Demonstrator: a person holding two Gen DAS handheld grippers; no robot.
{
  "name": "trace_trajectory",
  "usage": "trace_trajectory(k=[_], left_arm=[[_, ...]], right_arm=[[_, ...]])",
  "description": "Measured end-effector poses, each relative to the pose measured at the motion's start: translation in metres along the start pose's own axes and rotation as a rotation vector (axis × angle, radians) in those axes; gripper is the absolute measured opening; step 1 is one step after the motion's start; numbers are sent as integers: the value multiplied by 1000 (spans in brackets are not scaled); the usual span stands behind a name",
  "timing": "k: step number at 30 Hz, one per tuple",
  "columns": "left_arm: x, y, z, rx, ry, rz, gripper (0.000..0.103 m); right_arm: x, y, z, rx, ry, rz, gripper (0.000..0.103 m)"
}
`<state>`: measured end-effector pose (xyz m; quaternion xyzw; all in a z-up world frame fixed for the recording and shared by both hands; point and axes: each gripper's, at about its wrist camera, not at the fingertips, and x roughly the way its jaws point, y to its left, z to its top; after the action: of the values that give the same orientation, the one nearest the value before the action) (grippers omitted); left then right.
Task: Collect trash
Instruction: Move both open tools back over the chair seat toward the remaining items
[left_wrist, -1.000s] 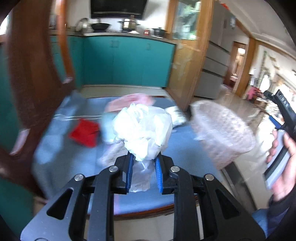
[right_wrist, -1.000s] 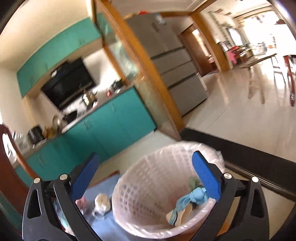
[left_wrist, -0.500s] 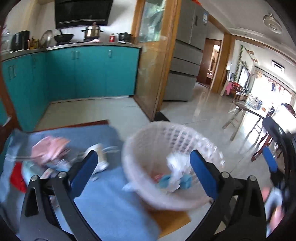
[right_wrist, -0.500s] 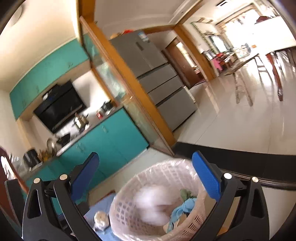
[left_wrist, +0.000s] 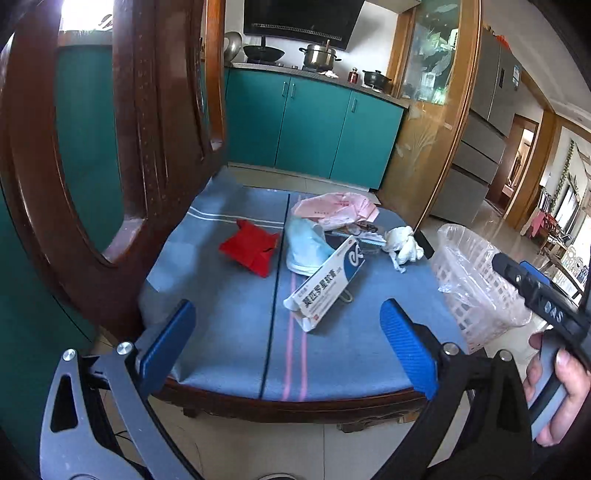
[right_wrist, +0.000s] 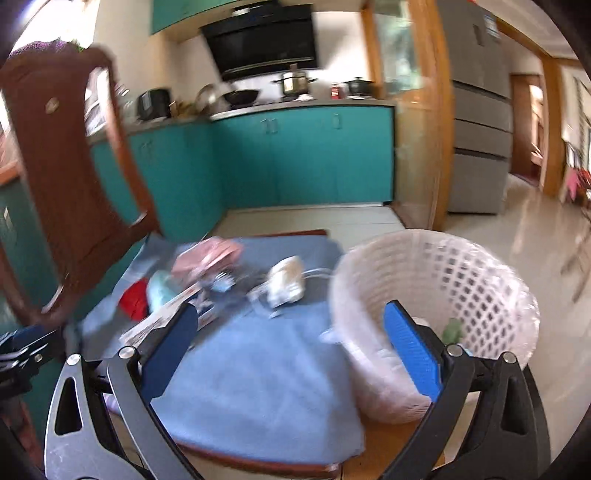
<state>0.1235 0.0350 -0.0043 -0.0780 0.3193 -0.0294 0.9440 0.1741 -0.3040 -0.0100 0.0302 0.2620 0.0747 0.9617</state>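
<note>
Trash lies on a blue cloth over a wooden seat (left_wrist: 229, 325): a white and blue medicine box (left_wrist: 325, 284), a red folded paper (left_wrist: 251, 249), a light blue mask (left_wrist: 306, 245), pink paper (left_wrist: 332, 210) and a crumpled white tissue (left_wrist: 404, 245). A white lattice basket (left_wrist: 476, 288) with a plastic liner stands at the seat's right edge; it also shows in the right wrist view (right_wrist: 436, 306), with trash inside. My left gripper (left_wrist: 288, 343) is open and empty, near the seat's front edge. My right gripper (right_wrist: 291, 350) is open and empty, beside the basket.
A carved wooden chair back (left_wrist: 122, 147) rises at the left. Teal kitchen cabinets (left_wrist: 314, 129) stand behind, with pots on the counter. A wood-framed glass partition (left_wrist: 428, 122) and a grey fridge (left_wrist: 484, 122) are at the right. Tiled floor lies around the seat.
My left gripper let the white plastic bag go into the basket, opened, and swung back left to face the seat. The right gripper tilted down and left toward the seat.
</note>
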Motion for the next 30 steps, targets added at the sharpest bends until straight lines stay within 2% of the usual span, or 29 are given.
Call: trace_trajectory(k=[3,8,30], left_arm=[[3,0,-2,41,-2,16,99],[1,-8,-4,74,6,-15,99],[18,-19,-6,86,31,-2,99]], right_arm=[[0,17,-3,-34,8,26,98],[-2,24,-4,-31,16,29,98],[5,26,-8,-35,48,29,98]])
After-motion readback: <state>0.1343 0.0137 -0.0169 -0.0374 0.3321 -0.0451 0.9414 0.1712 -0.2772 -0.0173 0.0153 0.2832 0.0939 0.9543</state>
